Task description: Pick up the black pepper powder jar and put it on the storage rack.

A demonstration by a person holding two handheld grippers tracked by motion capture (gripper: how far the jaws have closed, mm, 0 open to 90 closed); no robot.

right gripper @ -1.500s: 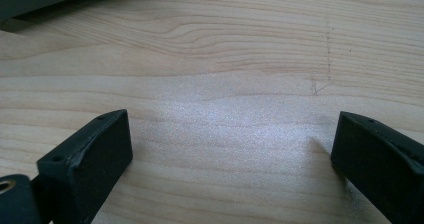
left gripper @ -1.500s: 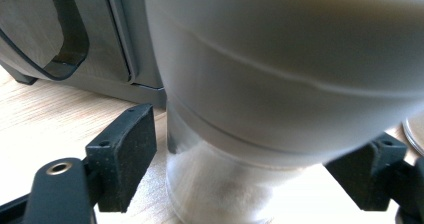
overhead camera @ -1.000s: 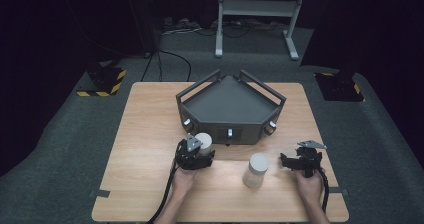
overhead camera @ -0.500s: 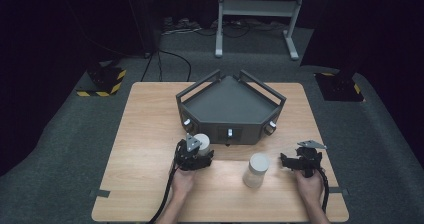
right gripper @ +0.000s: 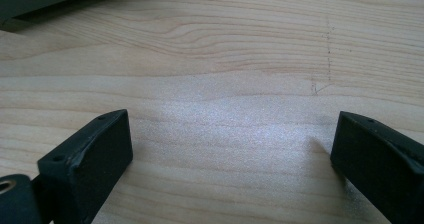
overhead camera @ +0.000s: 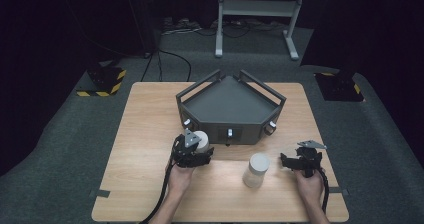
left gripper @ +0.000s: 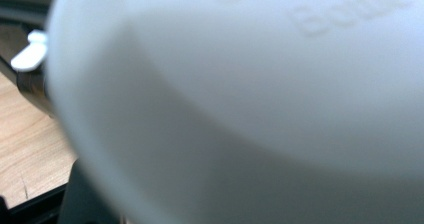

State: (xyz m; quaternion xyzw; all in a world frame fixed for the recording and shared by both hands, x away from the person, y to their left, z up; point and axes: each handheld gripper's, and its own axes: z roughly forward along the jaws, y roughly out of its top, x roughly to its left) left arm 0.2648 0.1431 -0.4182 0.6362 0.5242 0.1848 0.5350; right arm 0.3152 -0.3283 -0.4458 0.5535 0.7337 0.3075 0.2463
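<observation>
Both grippers, the left gripper and the right gripper, are black, each topped with a grey three-cornered plate, trailing black cables toward six o'clock; forearms are bare.

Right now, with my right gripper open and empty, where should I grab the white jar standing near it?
Grip the free white jar around its cylindrical body below the lid, probably coming level from its right side, where the right gripper already waits open. It stands upright, apart from the tray, so both sides look clear.
</observation>
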